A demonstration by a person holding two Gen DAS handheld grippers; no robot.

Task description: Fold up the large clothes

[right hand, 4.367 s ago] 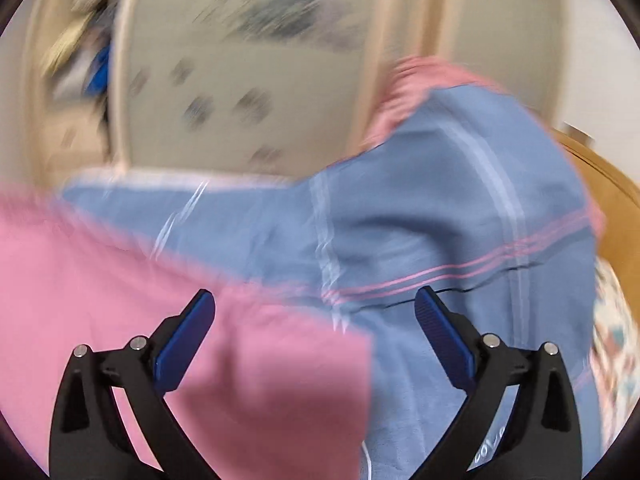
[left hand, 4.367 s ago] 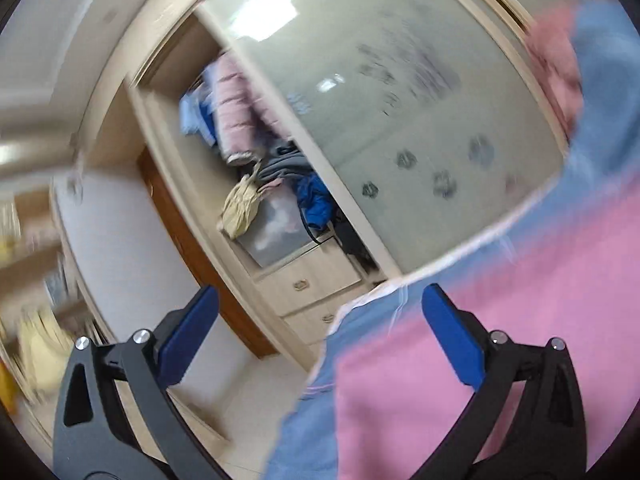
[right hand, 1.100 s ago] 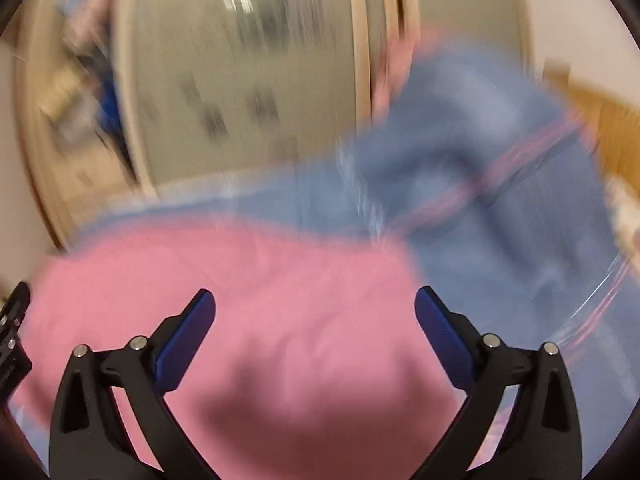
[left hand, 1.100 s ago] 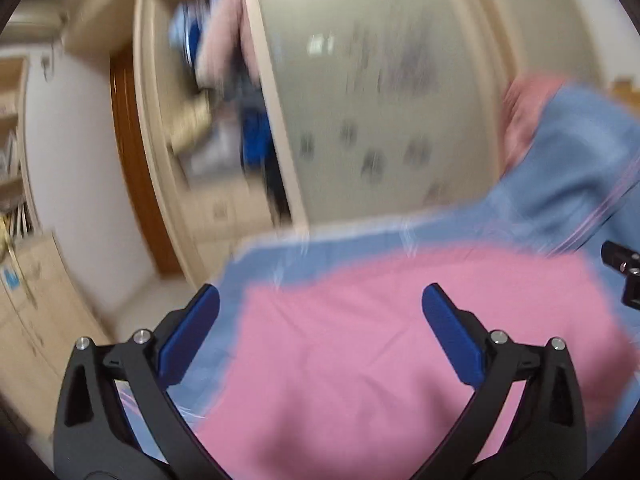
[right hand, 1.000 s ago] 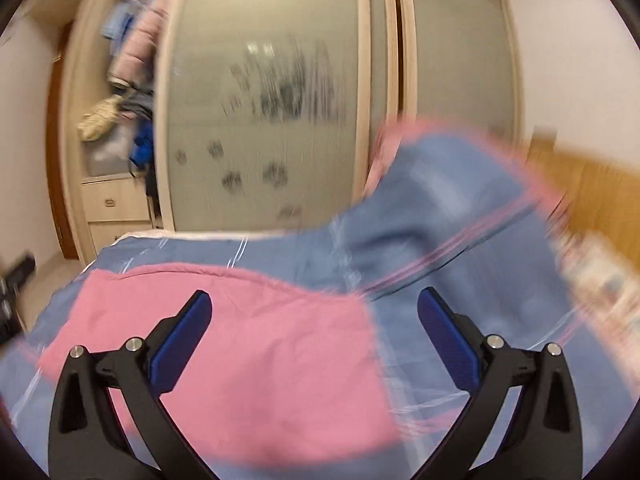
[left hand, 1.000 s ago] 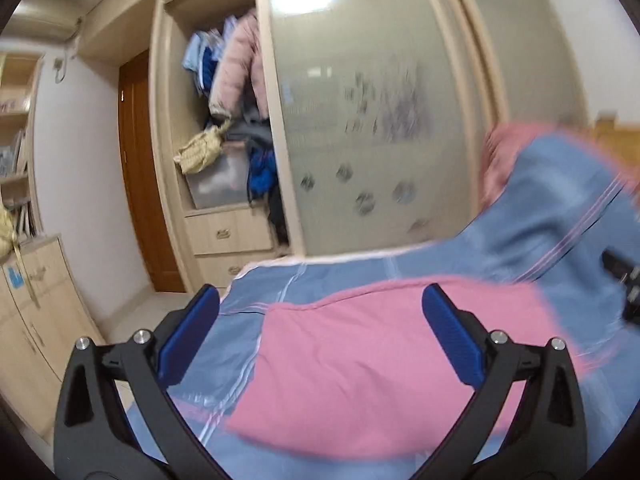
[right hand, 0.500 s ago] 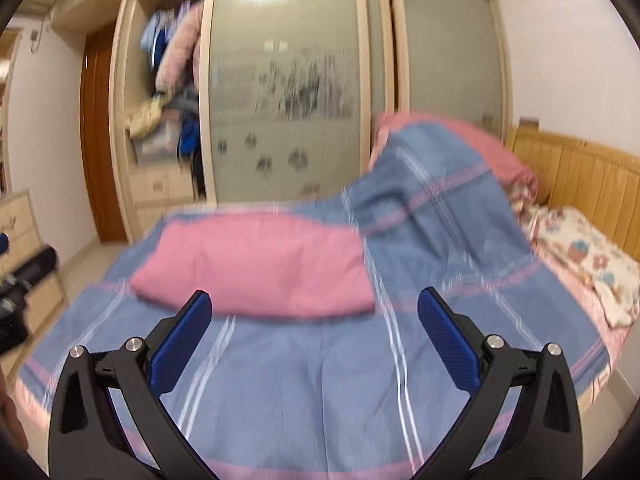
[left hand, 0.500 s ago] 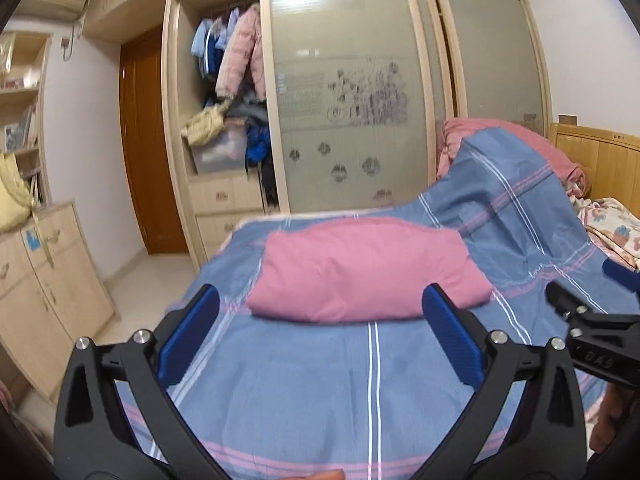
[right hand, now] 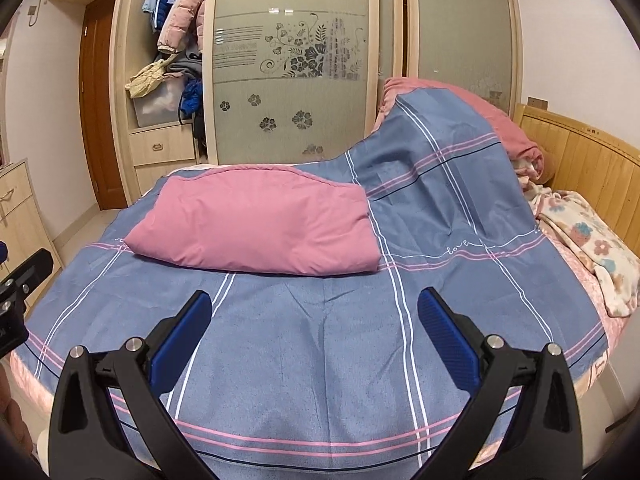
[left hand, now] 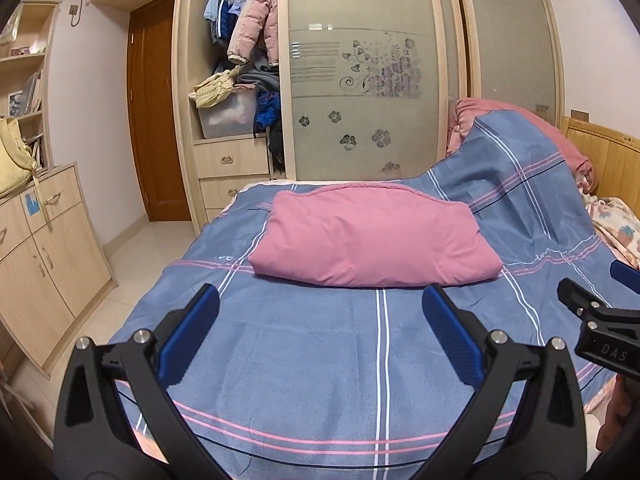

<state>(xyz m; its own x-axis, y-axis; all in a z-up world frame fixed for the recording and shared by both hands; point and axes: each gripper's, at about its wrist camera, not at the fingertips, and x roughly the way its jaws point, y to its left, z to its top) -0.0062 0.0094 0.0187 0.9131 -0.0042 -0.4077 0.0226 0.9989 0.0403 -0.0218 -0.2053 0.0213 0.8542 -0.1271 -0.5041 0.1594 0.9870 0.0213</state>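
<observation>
Now one pink garment (left hand: 372,240) lies folded into a single flat, puffy bundle on the blue sheet (left hand: 320,360), toward the far side of the bed and roughly at its middle; in the right wrist view the same bundle (right hand: 260,232) sits left of centre. Both tongs hang above the near part of the sheet, well apart from the bundle and touching no cloth. The left gripper (left hand: 320,332) has its two blue pads spread wide with nothing between them. The right gripper (right hand: 314,332) stands the same way, pads apart and bare. Each view also catches a corner of the other tool at its edge: the right one at the right rim of the left view, the left one at the left rim of the right view.

The sheet carries white and pink stripes that cross in a grid. On its far right it rises in one tall hump over a pink quilt (right hand: 504,124), beside a wooden headboard (right hand: 580,160). One floral blanket (right hand: 592,248) lies crumpled along the right edge of the bed.

Behind the bed stands a wardrobe (left hand: 360,80) with two frosted sliding doors printed with flowers. Its open left bay holds hanging coats, one clear bin (left hand: 228,116) with clothes heaped on it, and two drawers below. One brown door (left hand: 156,120) stands left of it, and a low cabinet (left hand: 44,264) runs along the left wall.
</observation>
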